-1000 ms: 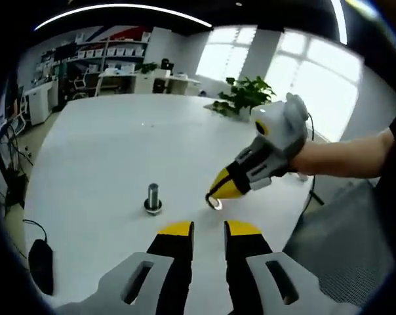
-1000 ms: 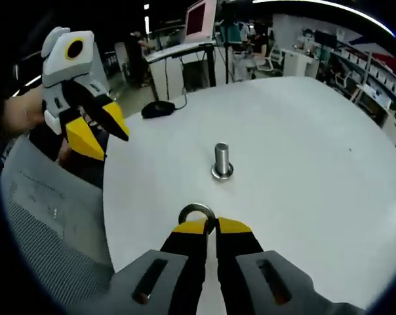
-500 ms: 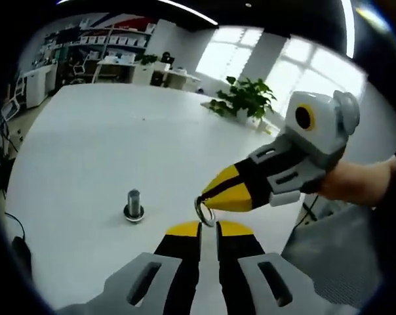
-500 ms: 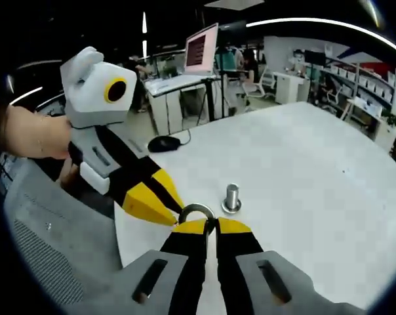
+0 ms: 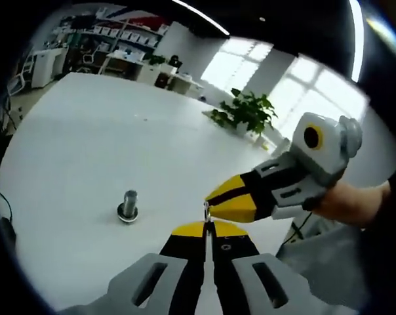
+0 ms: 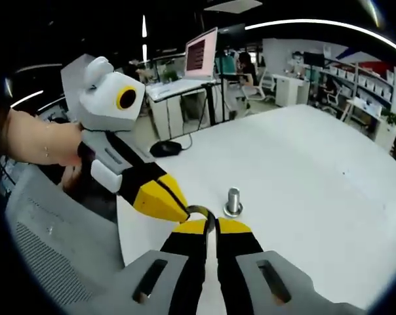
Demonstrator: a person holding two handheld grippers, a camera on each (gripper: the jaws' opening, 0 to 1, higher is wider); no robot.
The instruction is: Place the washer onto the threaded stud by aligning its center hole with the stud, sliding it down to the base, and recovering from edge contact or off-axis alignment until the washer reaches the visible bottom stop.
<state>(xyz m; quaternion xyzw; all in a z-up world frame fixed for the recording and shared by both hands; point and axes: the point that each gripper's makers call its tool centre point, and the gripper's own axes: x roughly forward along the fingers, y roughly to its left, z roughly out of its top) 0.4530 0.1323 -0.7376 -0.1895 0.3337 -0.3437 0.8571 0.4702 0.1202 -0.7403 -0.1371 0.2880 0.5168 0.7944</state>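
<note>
- The washer (image 6: 201, 211) is pinched at its near rim by the right gripper (image 6: 210, 226), jaws closed narrow on it, with the ring held up off the table (image 6: 316, 170).
- The left gripper (image 5: 208, 228) is seen with its jaws closed together just beneath the washer (image 5: 206, 211); whether the ring is actually gripped there cannot be told.
- In the right gripper view, the left gripper's (image 6: 185, 215) yellow tips are laid against the washer's far left rim, so a handover or re-grip is judged to be the step in hand.
- For a clean transfer, one grip should be confirmed before the other is released, and the hole kept unobstructed.
- Beyond the washer stands the threaded stud (image 6: 233, 201), upright on its base, apart from the ring; it is bare (image 5: 128, 205), nothing yet seated.
</note>
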